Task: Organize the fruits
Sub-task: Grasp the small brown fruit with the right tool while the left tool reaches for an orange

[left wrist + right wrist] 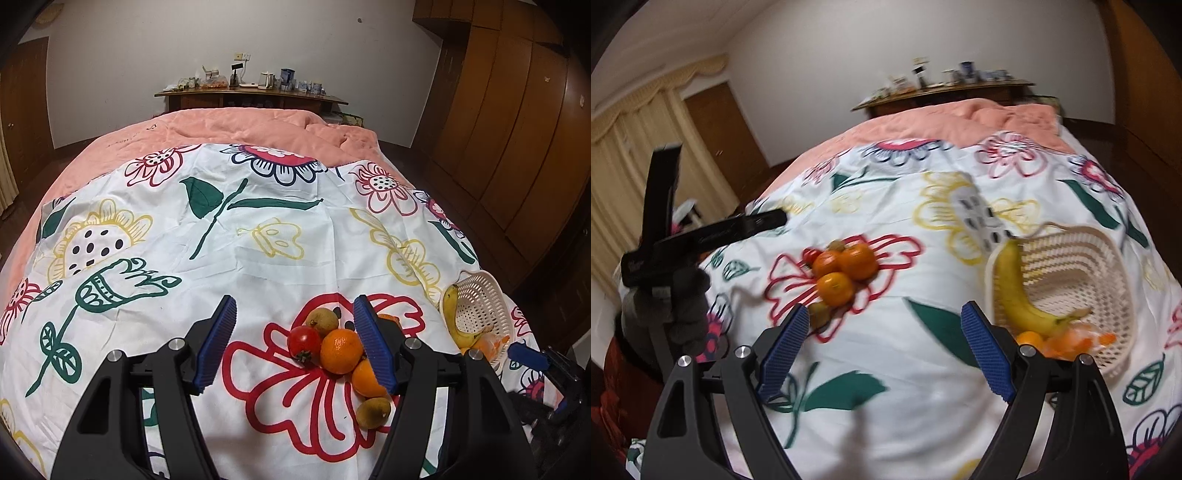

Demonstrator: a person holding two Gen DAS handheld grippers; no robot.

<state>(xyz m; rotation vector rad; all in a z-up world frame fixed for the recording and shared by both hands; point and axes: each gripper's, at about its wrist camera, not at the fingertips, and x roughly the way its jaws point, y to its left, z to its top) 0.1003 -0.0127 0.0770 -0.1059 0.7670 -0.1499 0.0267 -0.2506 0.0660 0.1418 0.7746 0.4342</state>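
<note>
The left gripper hovers part open over the fruit pile on the sheet, empty. Right of it, the right gripper gapes wide, empty, beside the basket holding a banana.

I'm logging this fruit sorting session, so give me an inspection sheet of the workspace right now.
Surface: floral sheet spread over a bed with a pink quilt.
Job's things: white basket holding a banana and orange pieces; loose pile of oranges, a tomato and brownish fruits.
Clutter: nothing seen on the sheet.
Grippers: left gripper open beside the pile; right gripper open, empty; gloved hand on the left tool.
Cables: nothing seen.
Surroundings: cluttered wooden desk, wardrobe, curtains.
</note>
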